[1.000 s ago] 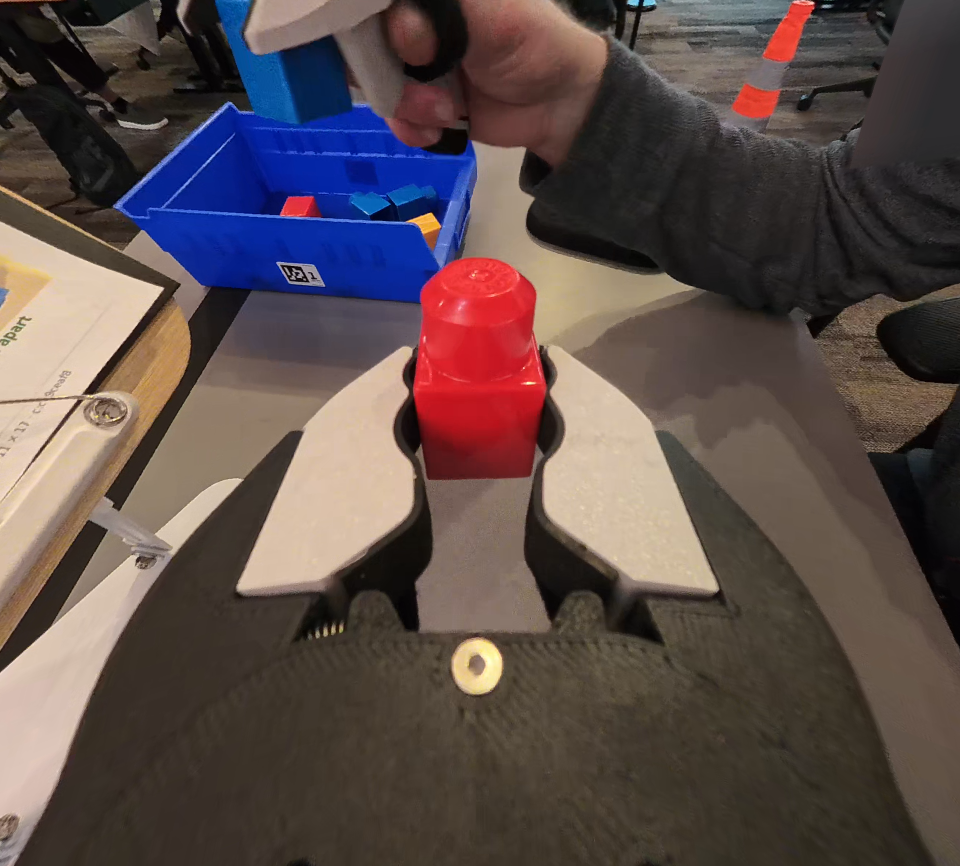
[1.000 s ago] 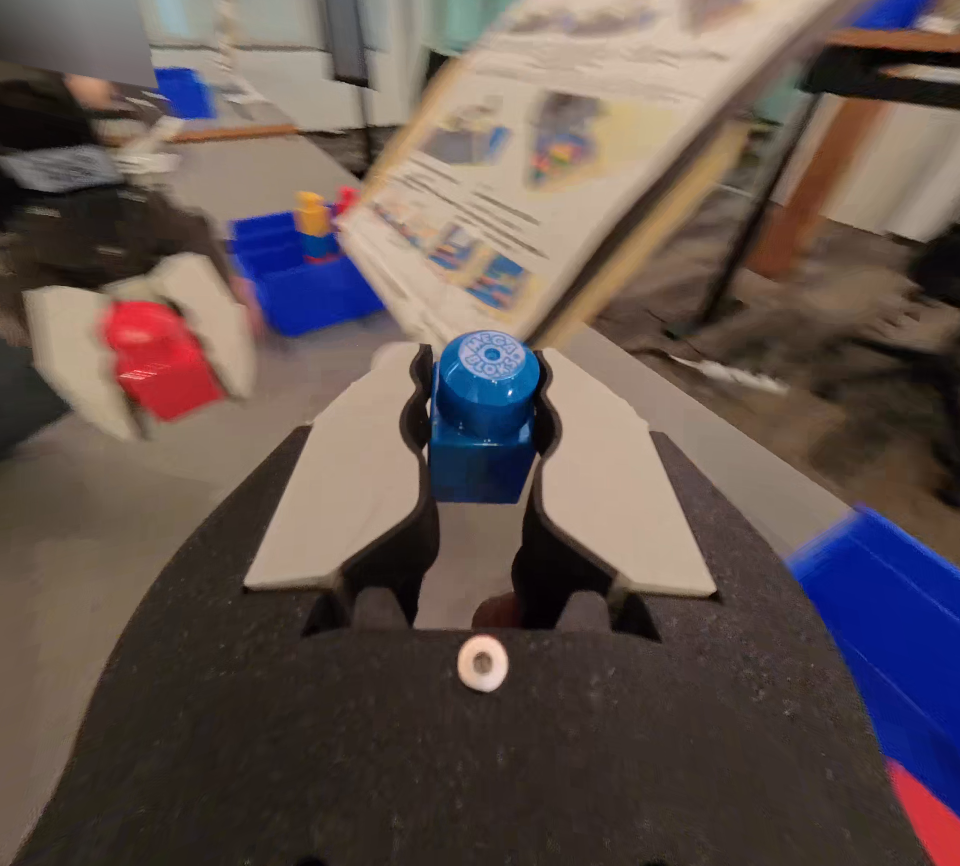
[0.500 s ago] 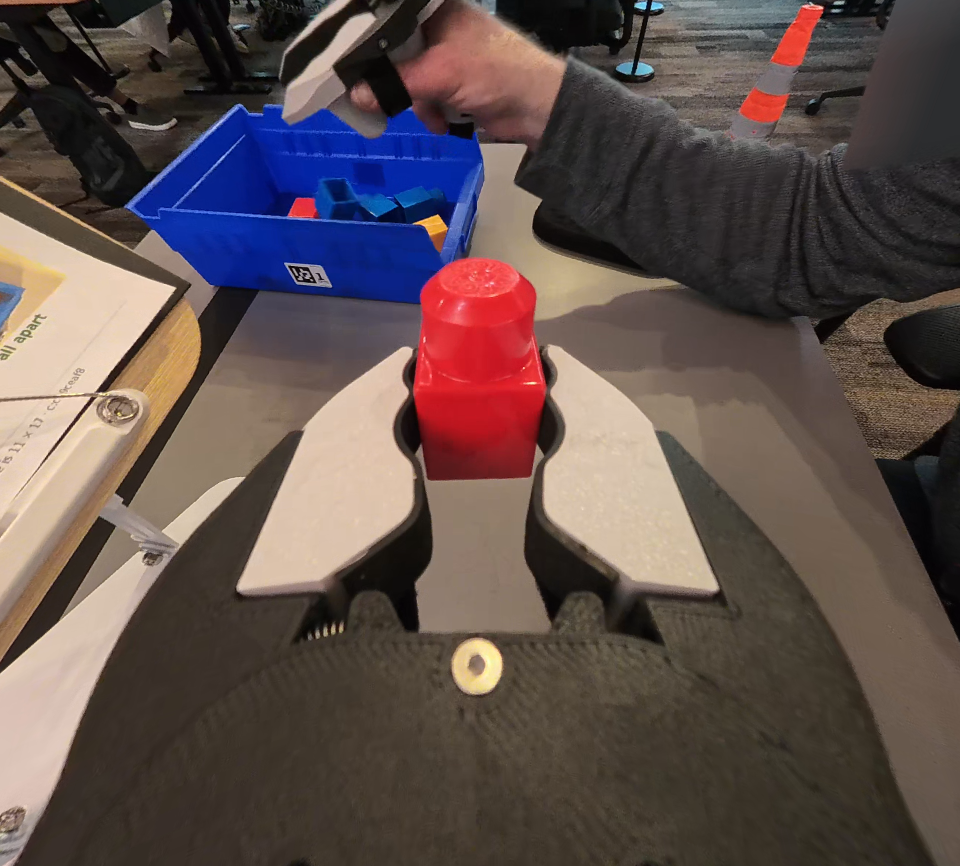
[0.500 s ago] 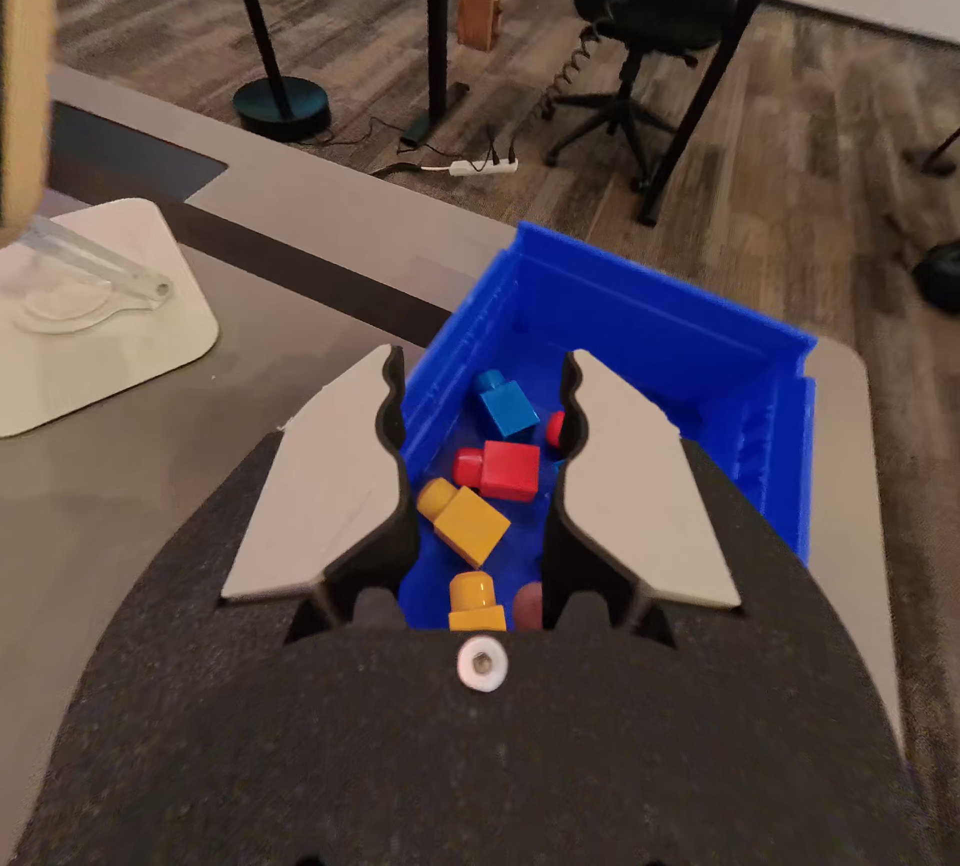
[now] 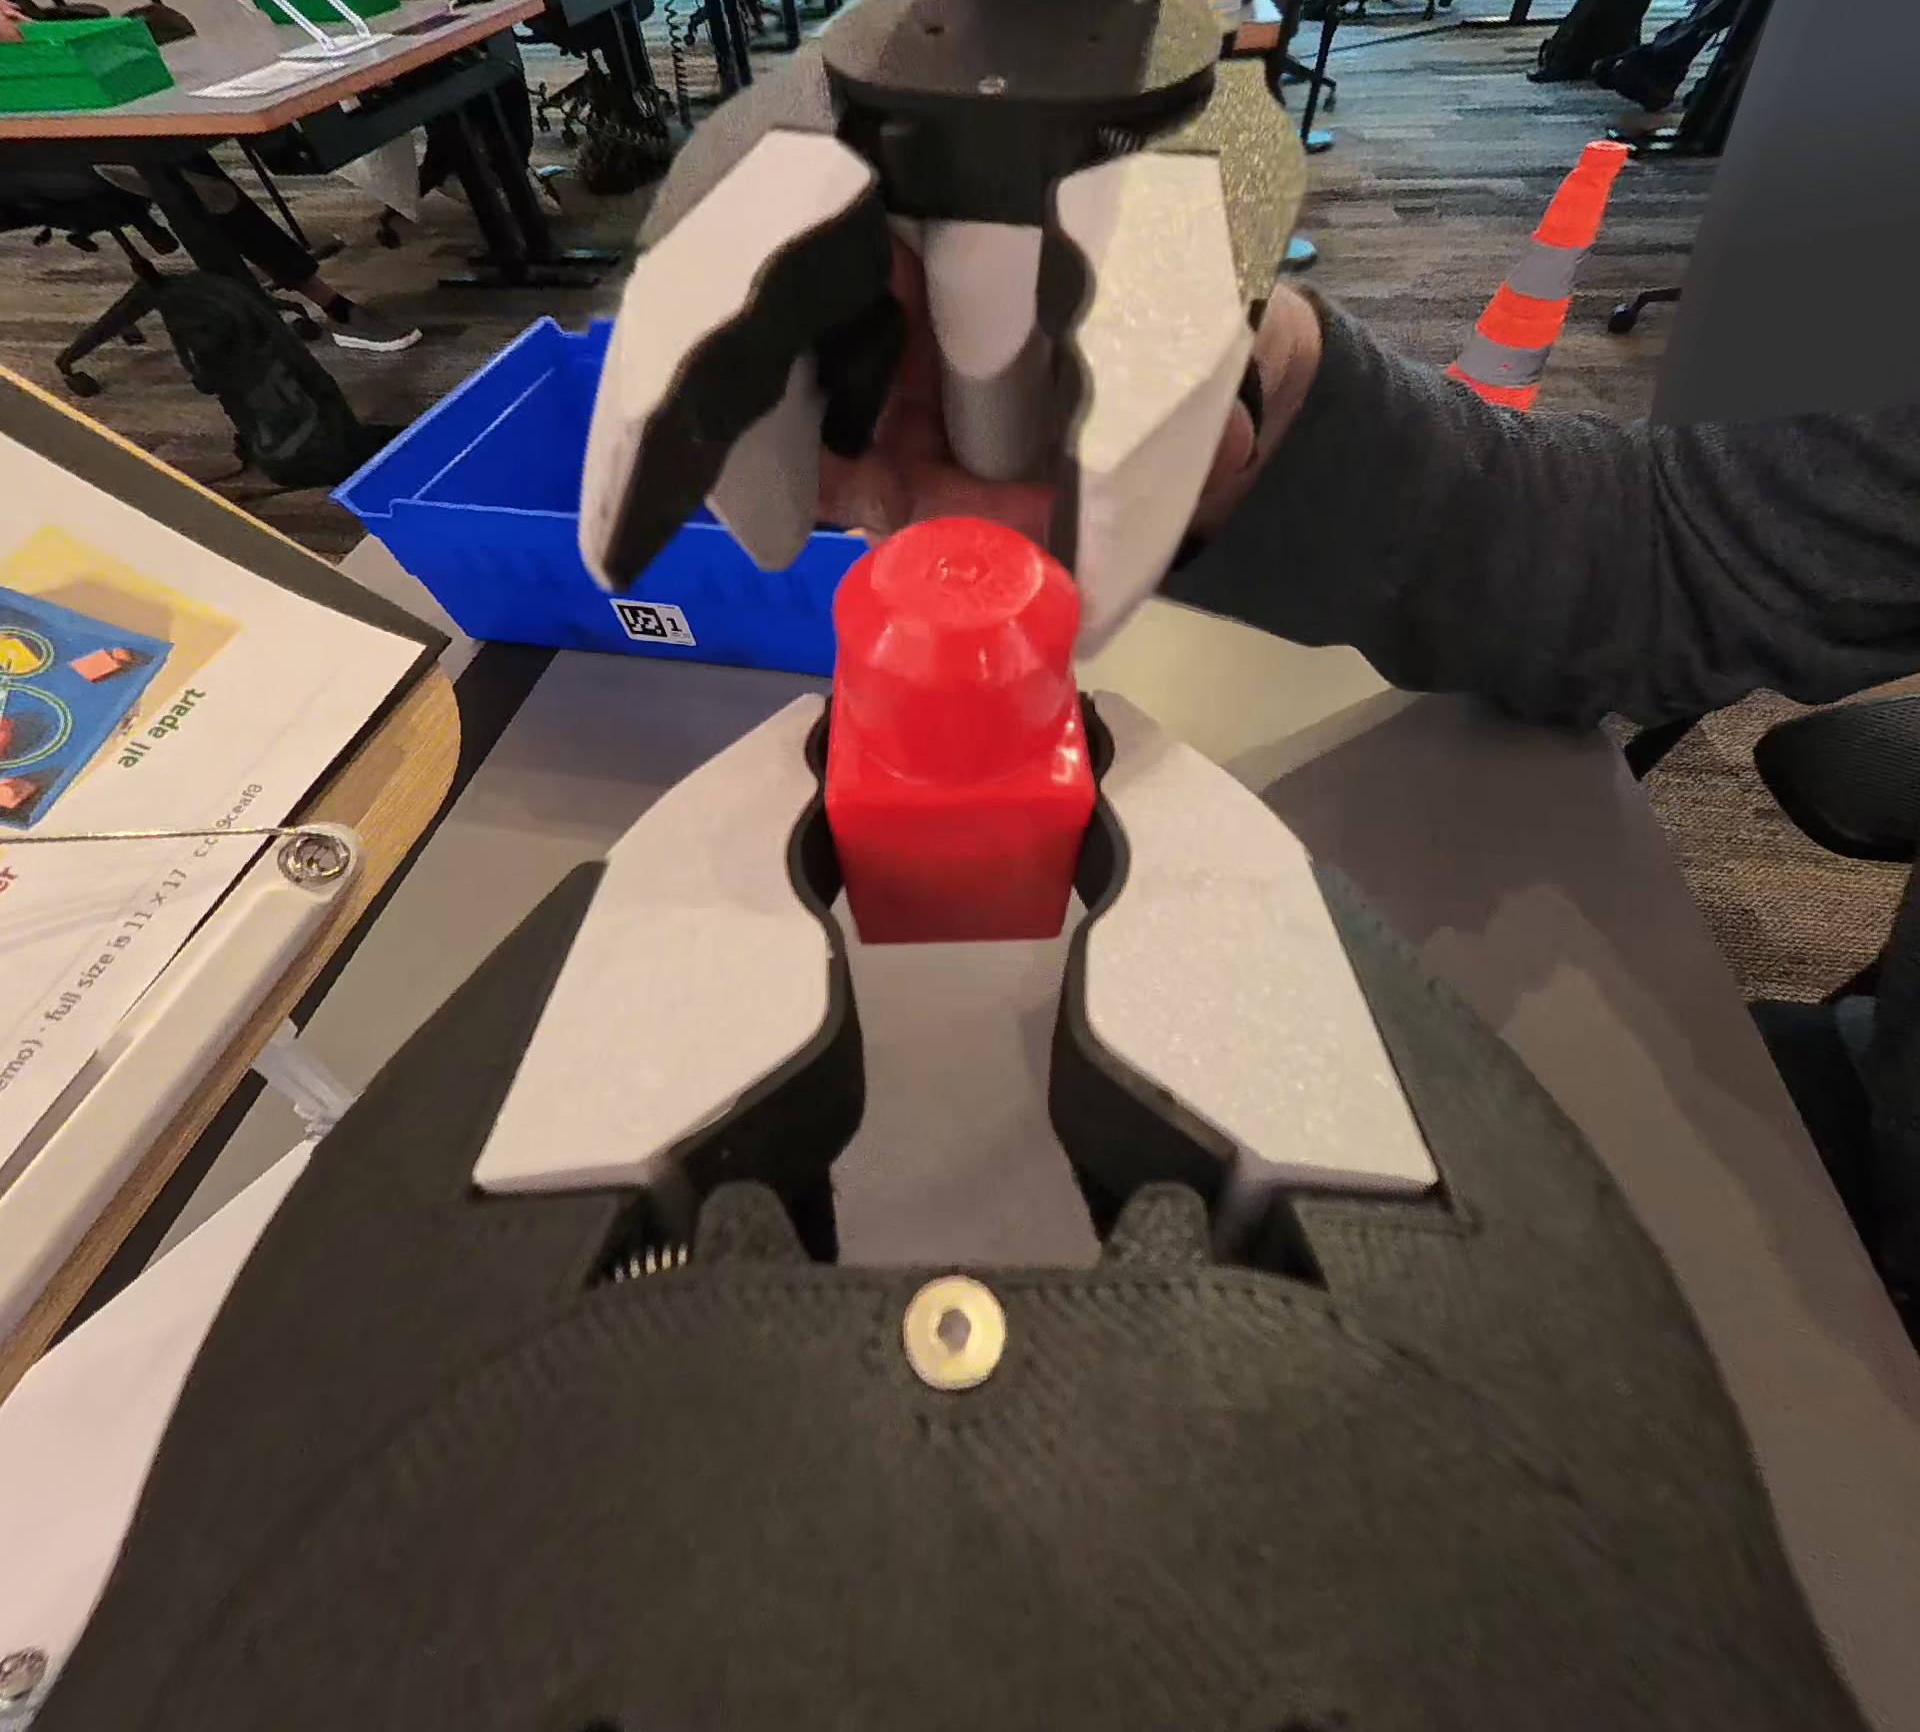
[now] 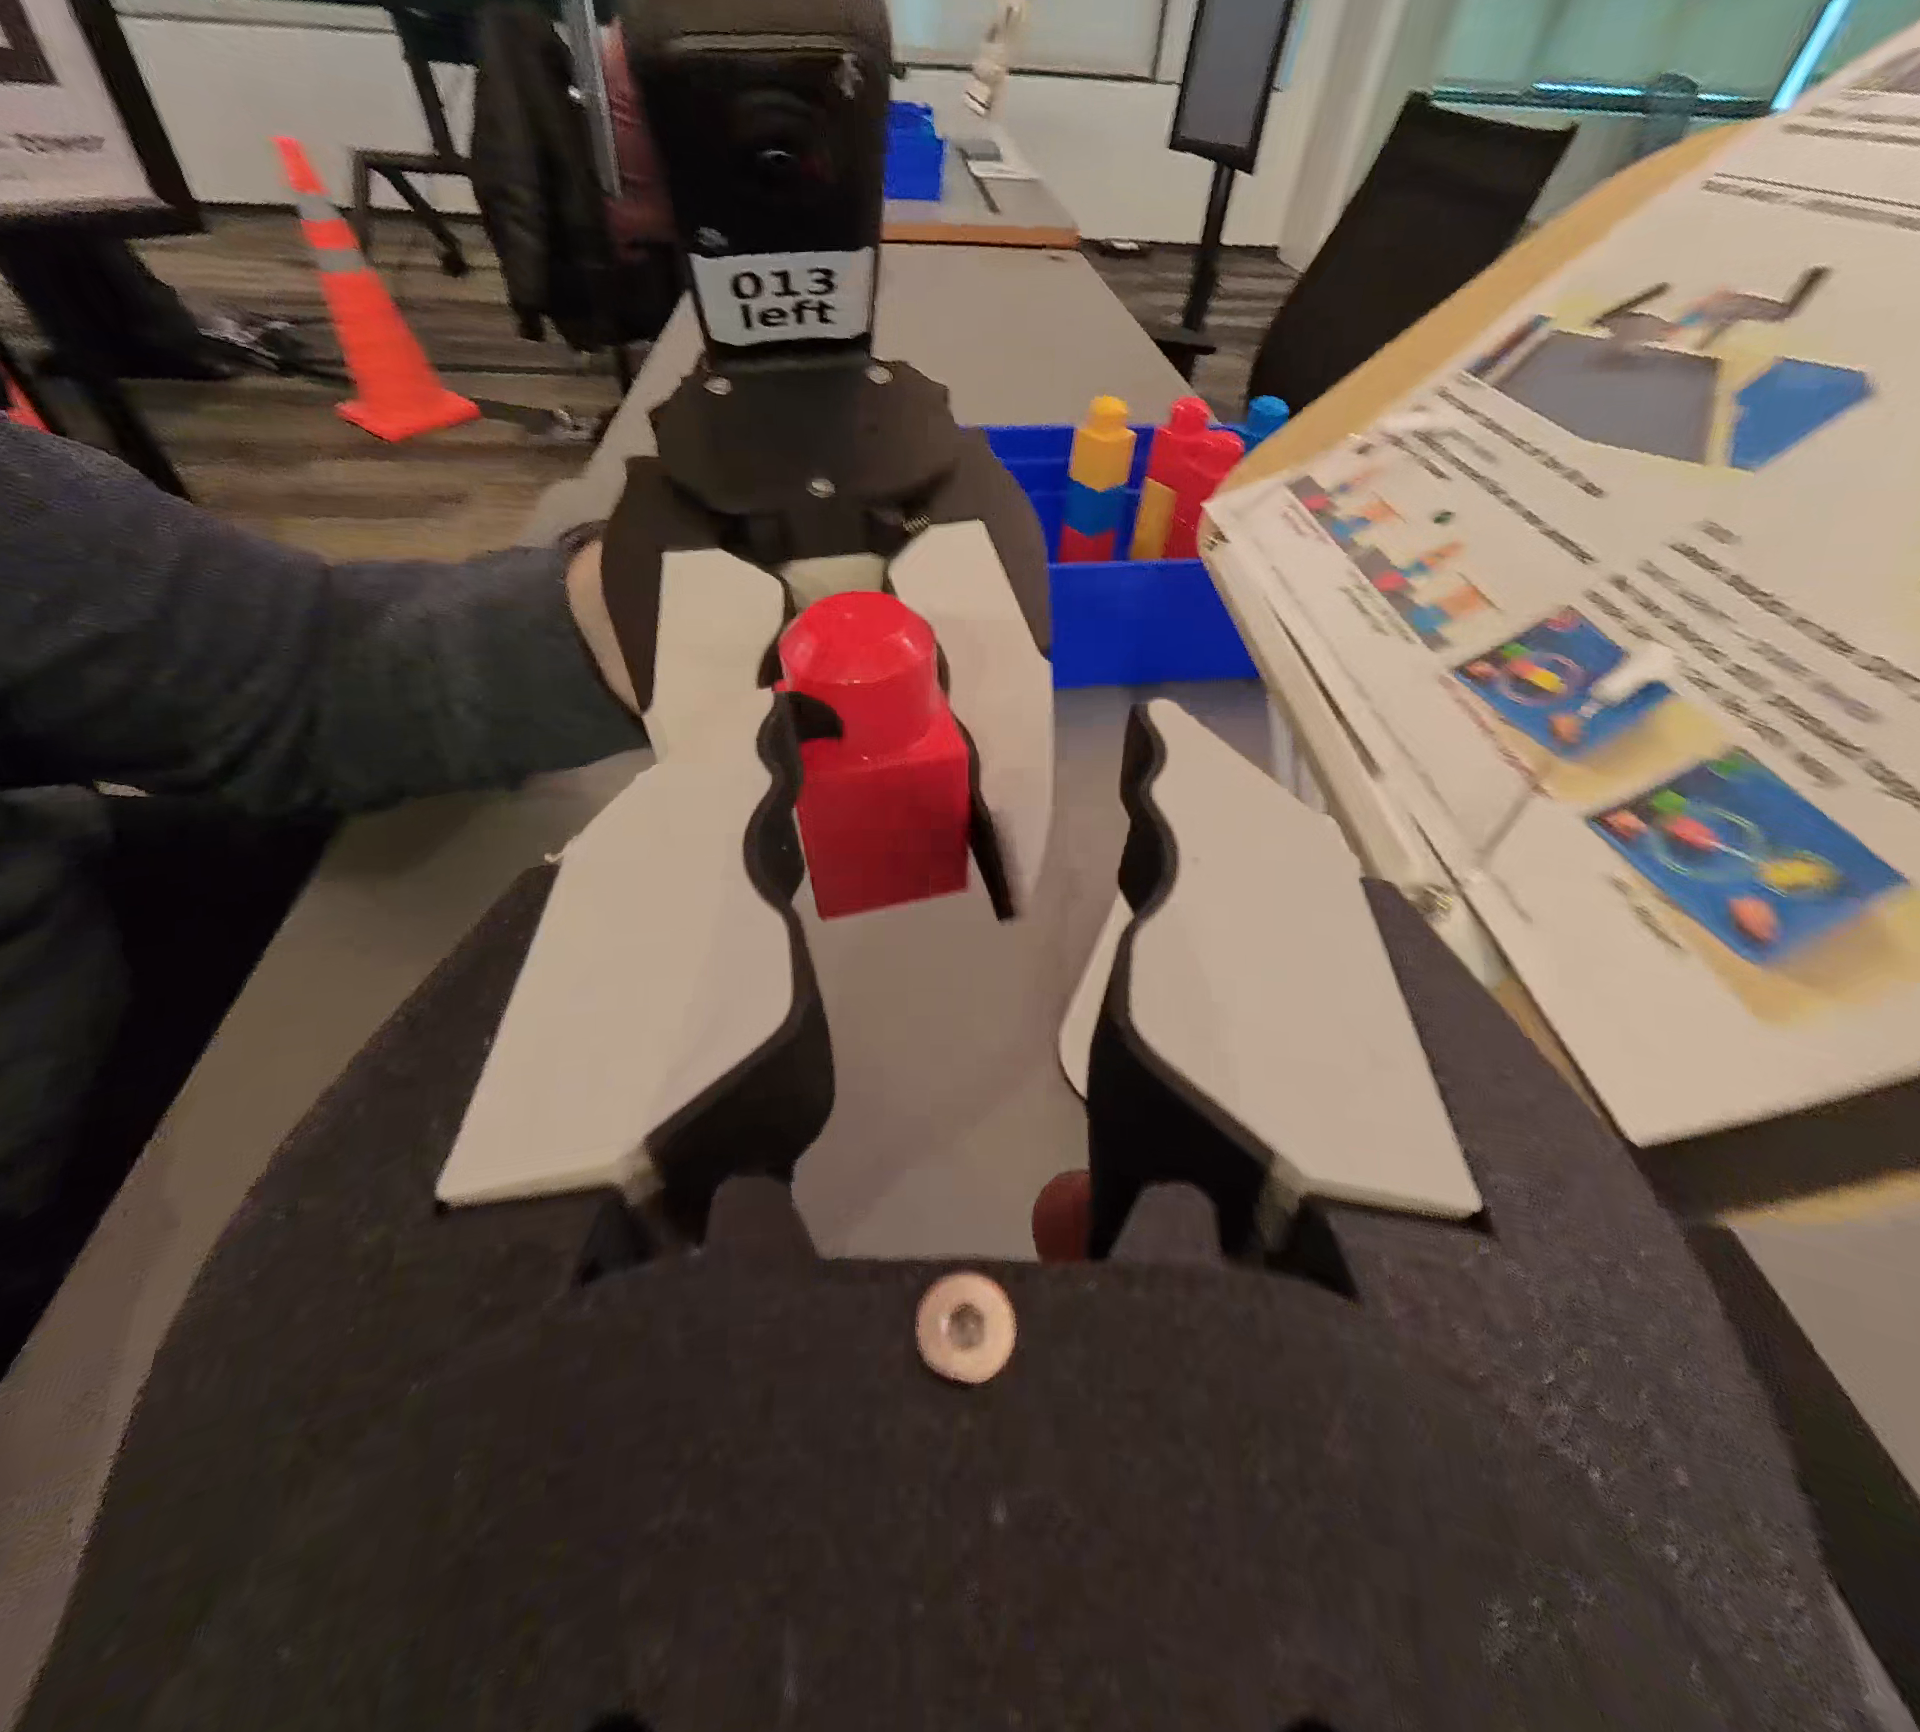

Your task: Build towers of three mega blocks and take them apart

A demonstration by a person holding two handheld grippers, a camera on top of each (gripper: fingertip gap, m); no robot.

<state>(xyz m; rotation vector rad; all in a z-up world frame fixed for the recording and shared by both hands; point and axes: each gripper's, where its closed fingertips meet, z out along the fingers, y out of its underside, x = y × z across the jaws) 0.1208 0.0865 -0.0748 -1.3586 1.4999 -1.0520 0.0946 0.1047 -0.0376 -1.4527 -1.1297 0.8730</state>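
My left gripper (image 5: 961,732) is shut on a red mega block (image 5: 956,809) and holds it upright, stud up, above the grey table (image 5: 1455,872). My right gripper (image 5: 857,576) faces it from beyond, open and empty, its fingertips level with the block's stud. In the right wrist view, my right gripper (image 6: 956,726) is open, with the red block (image 6: 883,809) between its tips and close to the left finger. The left gripper (image 6: 883,861) grips that block from the far side.
A blue bin (image 5: 488,529) stands at the far end of the table. Another blue bin (image 6: 1143,633) holds standing block towers (image 6: 1096,477). A tilted instruction board (image 6: 1610,643) borders the table, also in the left wrist view (image 5: 156,747). An orange cone (image 5: 1538,280) stands on the floor. About 4 cm separates my left fingertips from my right.
My right gripper let the blue block go over the bin, opened, and swung back to face the left gripper at the red block. The left gripper kept hold of the red block.
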